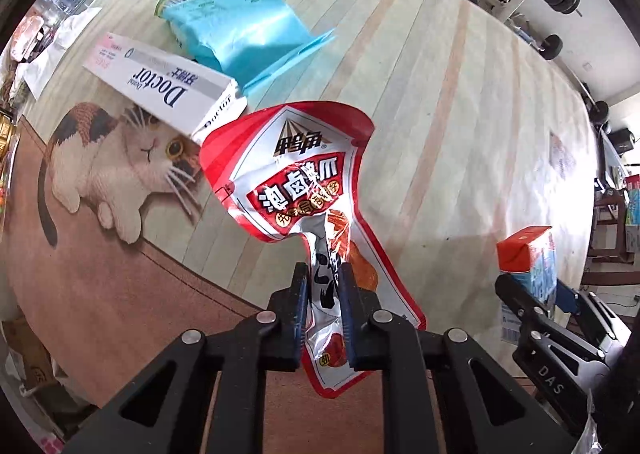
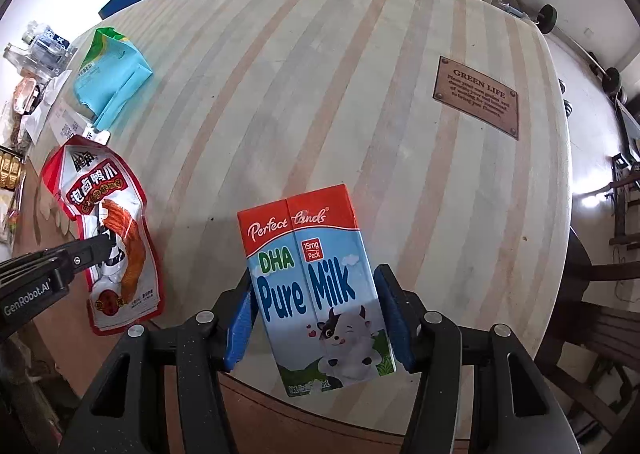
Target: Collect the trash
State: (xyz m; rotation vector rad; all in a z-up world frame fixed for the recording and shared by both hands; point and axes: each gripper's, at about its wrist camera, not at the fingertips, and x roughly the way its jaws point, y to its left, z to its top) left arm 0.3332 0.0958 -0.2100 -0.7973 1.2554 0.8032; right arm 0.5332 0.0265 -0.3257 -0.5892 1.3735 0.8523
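Observation:
My left gripper (image 1: pixel 325 274) is shut on a red and white snack wrapper (image 1: pixel 296 170), which hangs crumpled between the blue pads above the striped table (image 1: pixel 460 114). The same snack wrapper (image 2: pixel 108 238) shows at the left of the right wrist view, pinched by the left gripper (image 2: pixel 108 246). My right gripper (image 2: pixel 316 286) is shut on a blue and orange milk carton (image 2: pixel 316 286), held upright and slightly tilted over the table's near edge. That milk carton (image 1: pixel 528 258) appears at the right of the left wrist view, with the right gripper (image 1: pixel 532 294) on it.
A light blue and green pouch (image 1: pixel 236 18) and a white toothpaste box (image 1: pixel 160 82) lie at the table's far left. The cloth carries a printed cat (image 1: pixel 120 170) and a brown plaque (image 2: pixel 476 94). Clutter lines the left edge; weights and a rack stand beyond the table.

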